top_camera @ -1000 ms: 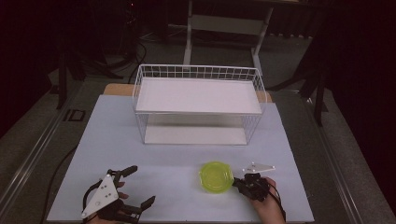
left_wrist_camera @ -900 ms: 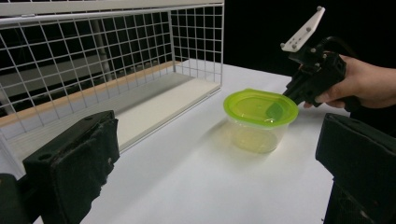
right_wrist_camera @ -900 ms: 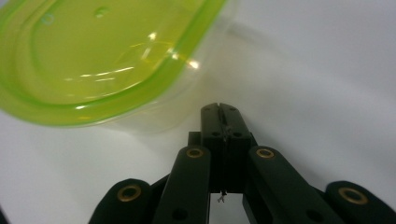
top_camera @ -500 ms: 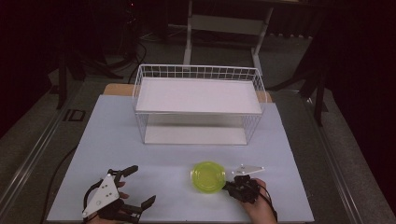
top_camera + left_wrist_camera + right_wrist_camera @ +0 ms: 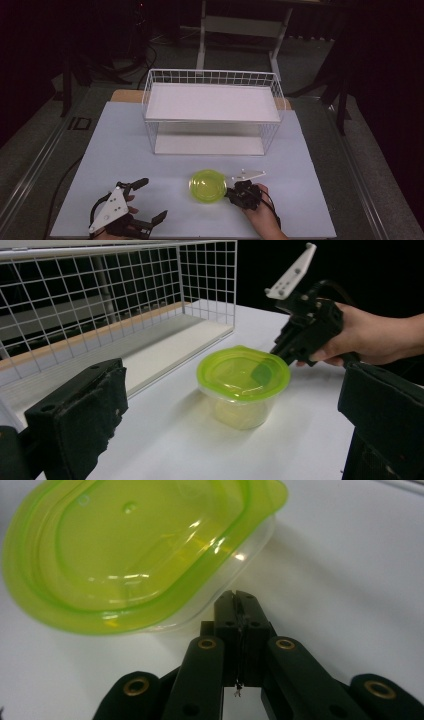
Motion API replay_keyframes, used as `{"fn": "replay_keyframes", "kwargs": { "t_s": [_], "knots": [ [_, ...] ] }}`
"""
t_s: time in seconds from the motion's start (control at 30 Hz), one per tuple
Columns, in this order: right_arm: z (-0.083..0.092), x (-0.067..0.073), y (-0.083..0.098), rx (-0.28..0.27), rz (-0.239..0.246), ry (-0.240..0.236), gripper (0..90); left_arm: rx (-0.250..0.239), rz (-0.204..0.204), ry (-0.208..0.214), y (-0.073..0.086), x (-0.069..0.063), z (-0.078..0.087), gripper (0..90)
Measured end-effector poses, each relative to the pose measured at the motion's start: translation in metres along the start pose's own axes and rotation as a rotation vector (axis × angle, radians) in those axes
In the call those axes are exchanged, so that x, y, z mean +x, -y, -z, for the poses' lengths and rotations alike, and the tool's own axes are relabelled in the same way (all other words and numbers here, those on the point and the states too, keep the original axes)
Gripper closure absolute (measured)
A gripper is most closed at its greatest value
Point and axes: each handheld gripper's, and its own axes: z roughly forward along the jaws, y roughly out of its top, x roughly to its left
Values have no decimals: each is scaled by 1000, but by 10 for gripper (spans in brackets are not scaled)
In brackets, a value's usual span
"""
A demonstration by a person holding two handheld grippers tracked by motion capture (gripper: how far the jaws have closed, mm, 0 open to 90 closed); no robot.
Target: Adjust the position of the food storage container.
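1. The table (image 5: 125, 145) has a pale, bluish-white top, brightly lit, with a strip of wood showing at its far edge.
2. A white wire rack (image 5: 212, 107) stands on the far half of the table, with 2 white shelves (image 5: 210, 100), 1 above the other.
3. The floor (image 5: 45, 145) around the table is grey.
4. A grey metal rail (image 5: 35, 165) runs along the floor at the table's left side.
5. Behind the table stands a light metal frame (image 5: 240, 25) with 2 legs.
6. Dark stands and cables (image 5: 145, 55) sit on the floor at the back left.
7. The rest of the room lies in darkness.
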Motion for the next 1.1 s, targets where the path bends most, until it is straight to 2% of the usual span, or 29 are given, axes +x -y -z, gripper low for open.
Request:
{"fn": "replay_keyframes", "kwargs": {
  "t_s": [0.2, 0.33, 0.63, 0.7, 0.77, 0.9, 1.0, 1.03, 1.1],
  "knots": [
    [-7, -2, -8, 3, 1, 11, 886, 2, 0, 2, 0, -1, 0, 1],
    [-5, -1, -4, 2, -9, -5, 886, 5, 5, 2, 1, 0, 2, 1],
    [-4, 5, -3, 8, 2, -16, 886, 10, 3, 7, 1, 0, 0, 1],
    [-4, 6, -2, 13, 16, -10, 885, 15, 9, 11, 2, 0, 0, 2],
    [-3, 5, -3, 6, 35, 20, 879, 12, 15, 17, 2, 1, -1, 1],
    [5, 1, -4, -15, 41, 34, 812, 3, 46, 55, 3, 2, -2, 2],
    [16, 0, -2, -30, 69, 50, 780, 49, 22, 37, 4, 3, -4, 2],
    [20, 0, -1, -36, 74, 55, 767, 42, 16, 33, 3, 3, -4, 2],
    [30, 0, 0, -50, 89, 59, 698, 63, 14, 34, 1, 3, -6, 2]
  ]
}}
